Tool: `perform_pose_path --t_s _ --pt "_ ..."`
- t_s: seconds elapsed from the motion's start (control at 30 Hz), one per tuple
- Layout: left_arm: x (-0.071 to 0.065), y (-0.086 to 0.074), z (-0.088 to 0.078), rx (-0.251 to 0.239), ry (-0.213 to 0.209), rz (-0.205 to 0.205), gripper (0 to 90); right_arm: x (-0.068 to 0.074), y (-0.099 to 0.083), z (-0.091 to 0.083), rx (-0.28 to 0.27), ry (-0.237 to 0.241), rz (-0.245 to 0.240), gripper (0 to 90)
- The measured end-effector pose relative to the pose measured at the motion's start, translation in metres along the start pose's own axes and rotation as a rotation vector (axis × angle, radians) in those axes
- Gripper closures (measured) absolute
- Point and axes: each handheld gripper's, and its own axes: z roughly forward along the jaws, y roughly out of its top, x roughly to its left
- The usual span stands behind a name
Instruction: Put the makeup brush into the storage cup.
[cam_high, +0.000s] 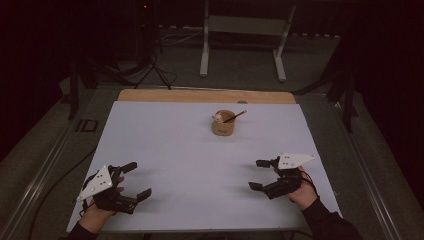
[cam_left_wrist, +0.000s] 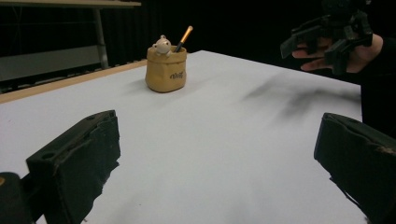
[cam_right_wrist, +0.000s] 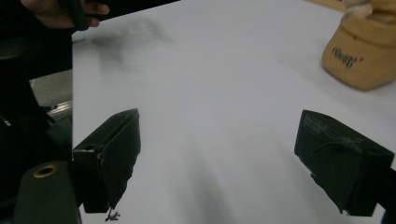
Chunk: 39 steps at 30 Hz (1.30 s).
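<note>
While the sack-shaped pen holder stood toward the far middle of the white tabletop, a pencil and a small figurine inside it, I held my left tongs and right tongs released, empty, well apart from it. Nothing looked started; everything remained.
</note>
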Motion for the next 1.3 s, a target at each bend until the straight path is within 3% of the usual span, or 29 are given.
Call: perform_pose_path --t_s 0.23,0.47,0.63,0.67,0.9,1.3 --pt "0.0 0.0 0.0 0.002 -0.003 0.001 1.6 0.004 -0.017 -0.007 0.009 -0.022 -0.022 13.8" --pt "0.0 -0.001 0.001 0.002 -0.005 -0.001 1.6 0.007 -0.03 -0.01 0.013 0.001 -0.011 13.5" --pt "0.0 -0.001 0.001 0.005 -0.007 0.001 1.6 0.011 -0.037 -0.014 0.008 -0.013 -0.028 13.3" --pt "-0.001 -0.001 0.001 0.007 -0.007 0.002 1.6 0.011 -0.04 -0.017 0.004 -0.042 -0.045 13.1" --pt "-0.001 -0.003 0.002 0.008 -0.007 0.0 1.6 0.009 -0.046 -0.019 -0.013 -0.065 -0.035 12.5" --pt "-0.001 -0.003 0.003 0.013 -0.011 0.002 1.6 0.006 -0.049 -0.018 -0.014 -0.06 -0.005 13.0"
